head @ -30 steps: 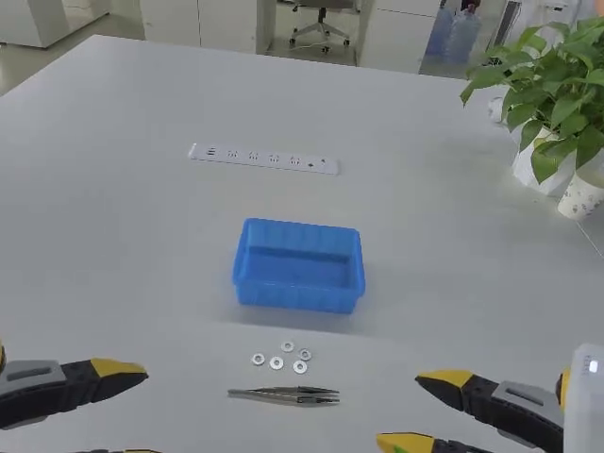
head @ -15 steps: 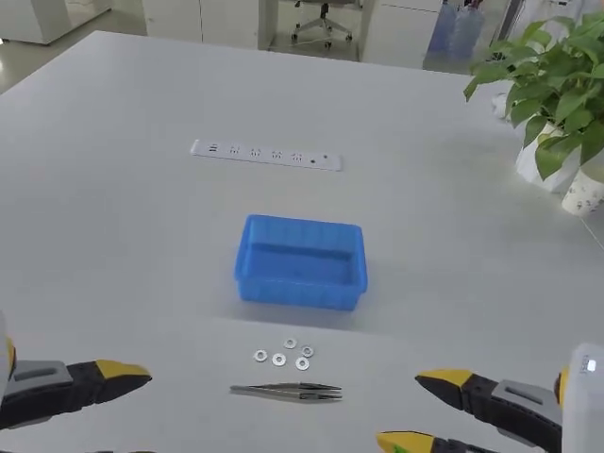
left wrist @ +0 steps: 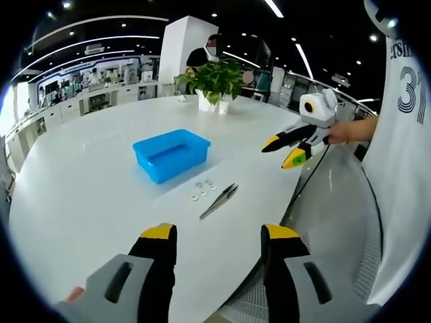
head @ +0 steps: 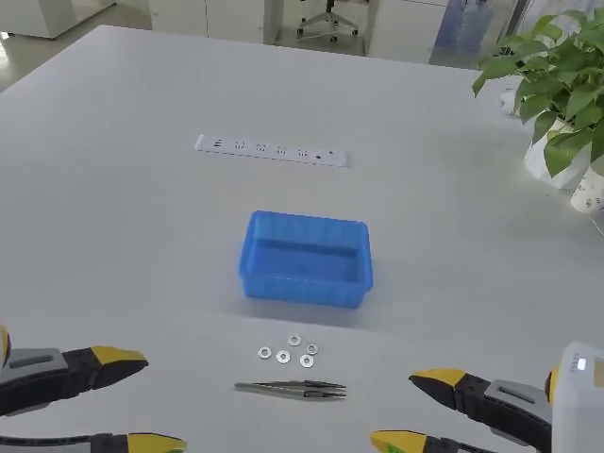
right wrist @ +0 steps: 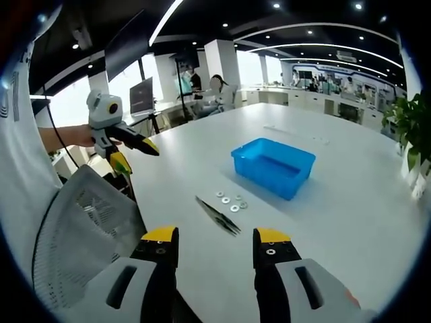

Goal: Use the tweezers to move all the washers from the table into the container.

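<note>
Several small metal washers (head: 288, 351) lie in a cluster on the white table, just in front of an empty blue container (head: 306, 259). Steel tweezers (head: 291, 387) lie flat right below the washers. My left gripper (head: 142, 401) stands open at the near left edge, well left of the tweezers, with nothing between its yellow-tipped jaws. At the near right my right gripper (head: 417, 408) is open too and holds nothing. The left gripper view shows the tweezers (left wrist: 219, 200), washers (left wrist: 203, 190) and container (left wrist: 171, 155) ahead; the right gripper view shows tweezers (right wrist: 217, 215), washers (right wrist: 231, 200) and container (right wrist: 273, 166).
A white power strip (head: 272, 150) lies on the table beyond the container. A potted plant (head: 557, 94) in a white pot and a paper cup (head: 589, 193) stand at the far right edge. A mesh chair back (right wrist: 84, 232) sits by the table's near edge.
The head camera has shifted slightly, so the scene sits a little lower and to the right. The left gripper's lower jaw has come into view; nothing on the table moved.
</note>
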The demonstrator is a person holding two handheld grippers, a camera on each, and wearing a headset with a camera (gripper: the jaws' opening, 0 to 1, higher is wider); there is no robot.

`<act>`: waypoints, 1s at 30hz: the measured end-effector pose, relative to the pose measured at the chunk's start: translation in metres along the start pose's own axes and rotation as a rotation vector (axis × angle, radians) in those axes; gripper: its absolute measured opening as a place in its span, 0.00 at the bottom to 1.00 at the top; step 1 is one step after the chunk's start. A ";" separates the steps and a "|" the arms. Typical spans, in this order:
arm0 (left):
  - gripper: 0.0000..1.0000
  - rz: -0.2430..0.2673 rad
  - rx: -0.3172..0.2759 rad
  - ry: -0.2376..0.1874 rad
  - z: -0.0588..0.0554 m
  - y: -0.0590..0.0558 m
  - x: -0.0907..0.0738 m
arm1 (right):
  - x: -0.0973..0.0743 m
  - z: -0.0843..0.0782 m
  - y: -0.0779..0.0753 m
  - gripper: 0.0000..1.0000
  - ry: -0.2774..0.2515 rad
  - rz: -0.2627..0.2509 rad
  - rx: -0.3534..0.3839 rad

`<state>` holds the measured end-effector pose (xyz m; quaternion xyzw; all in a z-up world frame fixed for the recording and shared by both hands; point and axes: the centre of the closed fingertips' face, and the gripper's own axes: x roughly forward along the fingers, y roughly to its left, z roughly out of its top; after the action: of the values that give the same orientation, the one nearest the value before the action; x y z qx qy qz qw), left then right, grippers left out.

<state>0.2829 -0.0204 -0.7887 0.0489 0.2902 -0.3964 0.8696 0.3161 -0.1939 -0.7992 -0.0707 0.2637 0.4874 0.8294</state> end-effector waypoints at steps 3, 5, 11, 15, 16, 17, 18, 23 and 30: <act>0.55 -0.002 -0.001 0.009 -0.002 0.000 0.001 | 0.002 0.000 -0.001 0.45 0.000 0.001 0.001; 0.55 -0.001 -0.007 0.009 -0.003 0.001 0.001 | 0.002 0.000 -0.001 0.45 0.002 0.000 0.000; 0.54 0.008 0.002 0.011 -0.003 0.004 0.004 | 0.002 -0.003 -0.006 0.45 0.013 -0.007 0.000; 0.50 0.013 0.008 0.031 -0.005 0.006 0.007 | 0.003 -0.003 -0.009 0.45 0.018 -0.010 0.001; 0.49 0.013 0.007 0.032 -0.005 0.007 0.008 | 0.003 -0.004 -0.009 0.45 0.018 -0.010 0.001; 0.49 0.010 0.003 0.032 -0.005 0.007 0.009 | 0.004 -0.004 -0.010 0.45 0.019 -0.011 0.002; 0.49 0.009 0.000 0.032 -0.005 0.007 0.009 | 0.004 -0.005 -0.011 0.45 0.022 -0.011 0.002; 0.49 0.005 0.011 0.040 -0.006 0.008 0.014 | 0.007 -0.007 -0.012 0.44 0.031 -0.008 0.000; 0.48 0.031 -0.004 0.052 -0.009 0.018 0.024 | 0.014 -0.009 -0.016 0.44 0.054 -0.002 -0.023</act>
<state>0.3039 -0.0212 -0.8112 0.0618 0.3127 -0.3811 0.8679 0.3318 -0.1949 -0.8166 -0.0938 0.2803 0.4874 0.8216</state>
